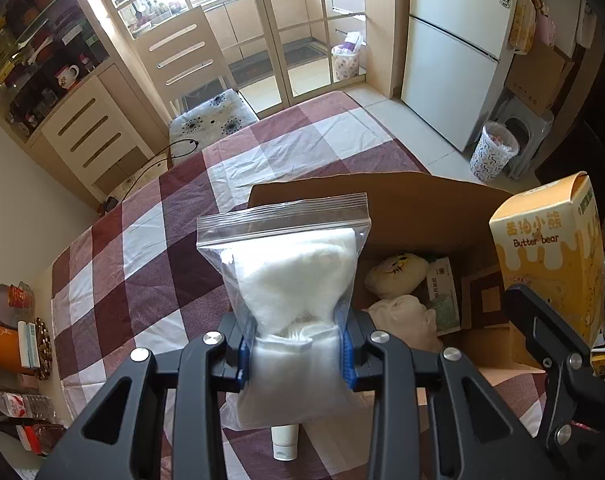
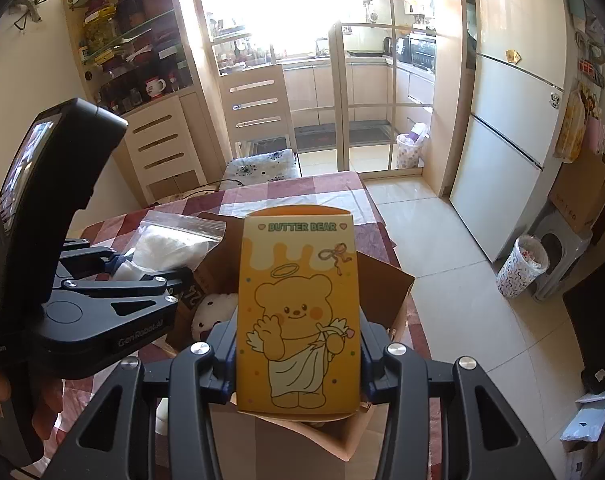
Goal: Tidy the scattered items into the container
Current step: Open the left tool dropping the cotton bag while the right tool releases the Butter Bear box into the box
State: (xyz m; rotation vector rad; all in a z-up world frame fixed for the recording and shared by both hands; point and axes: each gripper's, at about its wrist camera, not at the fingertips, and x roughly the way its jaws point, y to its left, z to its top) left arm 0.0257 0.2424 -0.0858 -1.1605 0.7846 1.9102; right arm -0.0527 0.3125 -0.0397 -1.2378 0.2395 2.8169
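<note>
My left gripper (image 1: 296, 354) is shut on a clear zip bag of white stuffing (image 1: 294, 276), held upright just left of the open cardboard box (image 1: 418, 200). In the right wrist view that bag (image 2: 162, 246) and the left gripper (image 2: 142, 272) sit at the left, by the box's rim. My right gripper (image 2: 298, 360) is shut on a yellow Butter Bear carton (image 2: 298, 316), held upright over the cardboard box (image 2: 386, 292). The carton (image 1: 550, 256) shows at the box's right side in the left wrist view. Inside the box lie a yellow plush (image 1: 396, 274), a white soft item (image 1: 406, 316) and a small green packet (image 1: 444, 294).
A white tube (image 1: 285, 442) lies on the checked tablecloth (image 1: 142, 264) below the bag. A chair (image 1: 206, 116) stands at the table's far end. A patterned bin (image 1: 492, 156) and fridge (image 1: 454, 52) are on the tiled floor to the right. Bottles and jars (image 1: 18, 344) crowd the left edge.
</note>
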